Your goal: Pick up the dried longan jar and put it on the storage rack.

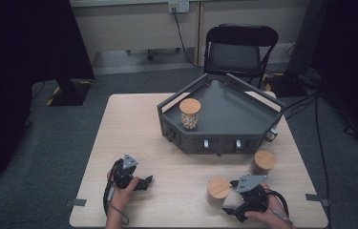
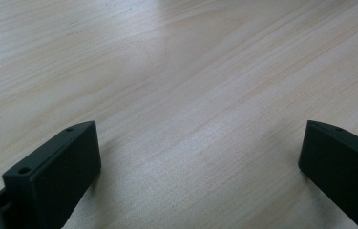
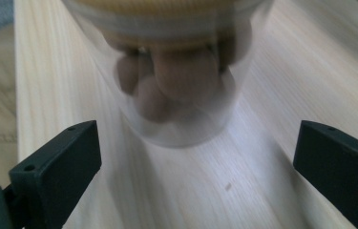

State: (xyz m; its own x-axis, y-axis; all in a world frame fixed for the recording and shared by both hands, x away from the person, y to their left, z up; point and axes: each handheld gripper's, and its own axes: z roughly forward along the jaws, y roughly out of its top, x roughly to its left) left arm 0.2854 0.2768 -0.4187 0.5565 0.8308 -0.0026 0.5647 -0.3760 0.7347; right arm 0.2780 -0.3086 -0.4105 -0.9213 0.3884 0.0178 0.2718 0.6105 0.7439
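Indoors, pale wood table (image 1: pixel 133 129), grey carpet (image 1: pixel 62 143), black chair (image 1: pixel 240 47).

The table (image 1: pixel 133 124) is pale wood with fine straight grain. The tray (image 1: pixel 234 117) on it is dark grey. Each jar has a light tan wooden lid: the jar in the tray (image 1: pixel 190 113) holds cream-coloured balls, while the near jar (image 3: pixel 176 71), clear-walled and blurred, seems to hold brownish ones. Both the left gripper (image 2: pixel 198 157) and the right gripper (image 3: pixel 195 157) have matt black jaws.
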